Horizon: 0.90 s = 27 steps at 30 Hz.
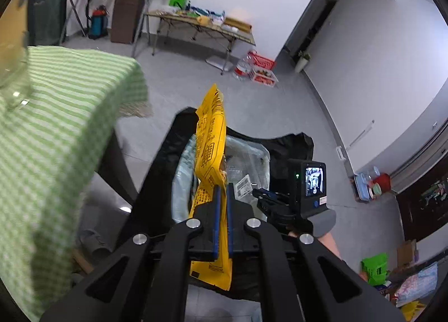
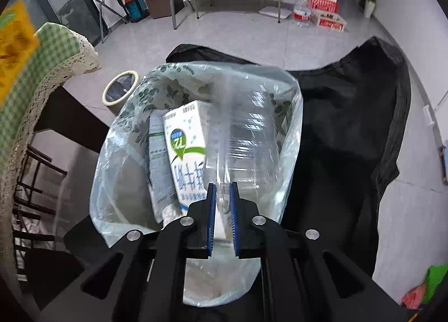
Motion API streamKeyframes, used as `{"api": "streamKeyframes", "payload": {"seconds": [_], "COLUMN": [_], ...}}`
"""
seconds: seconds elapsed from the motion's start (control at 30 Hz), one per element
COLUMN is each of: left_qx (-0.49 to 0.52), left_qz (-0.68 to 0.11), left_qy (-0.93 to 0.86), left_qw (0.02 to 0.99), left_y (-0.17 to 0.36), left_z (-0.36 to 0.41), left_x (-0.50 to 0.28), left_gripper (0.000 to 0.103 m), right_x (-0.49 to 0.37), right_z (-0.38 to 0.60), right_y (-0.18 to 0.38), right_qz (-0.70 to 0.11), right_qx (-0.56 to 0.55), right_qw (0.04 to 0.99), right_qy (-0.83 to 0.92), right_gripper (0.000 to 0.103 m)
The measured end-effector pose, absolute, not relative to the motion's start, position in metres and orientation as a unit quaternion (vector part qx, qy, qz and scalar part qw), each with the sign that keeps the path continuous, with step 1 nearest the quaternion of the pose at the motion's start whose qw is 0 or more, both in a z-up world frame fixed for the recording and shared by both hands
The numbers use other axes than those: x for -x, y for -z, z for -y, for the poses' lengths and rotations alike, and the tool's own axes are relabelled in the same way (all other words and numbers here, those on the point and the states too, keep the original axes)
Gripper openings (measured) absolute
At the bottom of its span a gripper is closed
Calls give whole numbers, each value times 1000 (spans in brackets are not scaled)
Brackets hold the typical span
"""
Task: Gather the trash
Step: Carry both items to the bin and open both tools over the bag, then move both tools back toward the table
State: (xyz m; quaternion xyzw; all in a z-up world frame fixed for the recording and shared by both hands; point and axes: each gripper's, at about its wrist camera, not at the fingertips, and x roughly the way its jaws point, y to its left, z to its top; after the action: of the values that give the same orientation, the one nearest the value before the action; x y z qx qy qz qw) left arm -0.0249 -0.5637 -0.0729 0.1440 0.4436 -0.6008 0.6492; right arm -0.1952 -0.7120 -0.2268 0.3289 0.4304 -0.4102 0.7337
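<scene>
- Two pieces of trash were in our tongs: the left gripper (image 1: pixel 222 190) was clamped tight on a yellow wrapper (image 1: pixel 210 137), which stood up past its fingertips, and the right gripper (image 2: pixel 223 190) had a clear plastic bottle (image 2: pixel 249 137) between its blue pads (image 2: pixel 212 210).
- Whether those right pads pressed the bottle's neck or had let go, we could not tell; the gap was narrow.
- Directly below and ahead of both tongs sat the clear trash bag (image 2: pixel 117 137), mouth open, on a black bag (image 2: pixel 350 126) spread over the floor.
- Already inside it, left of the right tongs, lay a white and green carton (image 2: pixel 186 140) and a paper packet (image 2: pixel 155 154), so we judged the collecting partly done.
- Left to do, as we saw it: drop the bottle and the wrapper in.
- Further out to the left stood the table with the green checked cloth (image 1: pixel 70 114); what remained on it we could not see.
- A tape roll (image 2: pixel 120 88) lay on the floor beyond the bag.
</scene>
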Motion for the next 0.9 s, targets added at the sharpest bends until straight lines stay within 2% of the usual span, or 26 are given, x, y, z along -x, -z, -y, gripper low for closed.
{"api": "streamKeyframes", "payload": {"seconds": [0.03, 0.07, 0.1, 0.33, 0.4, 0.47, 0.6, 0.73, 0.8, 0.9], "left_qx": [-144, -142, -140, -117, -101, -95, -131, -177, -191, -204], "left_qz": [-449, -453, -463, -502, -499, -502, -512, -486, -474, -443], "left_qy": [603, 604, 605, 619, 621, 606, 583, 561, 560, 562], "left_qw": [644, 639, 633, 593, 596, 610, 617, 646, 652, 667], "left_y": [80, 84, 92, 123, 132, 151, 178, 180, 174, 160], "left_z": [572, 577, 583, 636, 645, 652, 654, 645, 638, 622], "left_x": [28, 30, 34, 44, 49, 51, 50, 47, 45, 43], "left_gripper": [1, 1, 1, 1, 6, 51, 51, 52, 60, 64], "right_x": [196, 195, 197, 235, 247, 256, 258, 259, 258, 253], "right_z": [713, 712, 712, 715, 717, 717, 718, 720, 717, 711], "right_y": [229, 230, 225, 179, 167, 160, 152, 155, 157, 157], "right_qz": [-438, -452, -448, -351, -321, -297, -297, -290, -286, -294], "right_qx": [-333, -332, -332, -353, -365, -378, -364, -373, -380, -377], "right_qw": [729, 723, 725, 757, 761, 767, 770, 769, 769, 771], "right_qy": [407, 403, 405, 424, 430, 425, 431, 431, 427, 421], "right_gripper": [20, 43, 57, 65, 67, 70, 70, 70, 70, 70]}}
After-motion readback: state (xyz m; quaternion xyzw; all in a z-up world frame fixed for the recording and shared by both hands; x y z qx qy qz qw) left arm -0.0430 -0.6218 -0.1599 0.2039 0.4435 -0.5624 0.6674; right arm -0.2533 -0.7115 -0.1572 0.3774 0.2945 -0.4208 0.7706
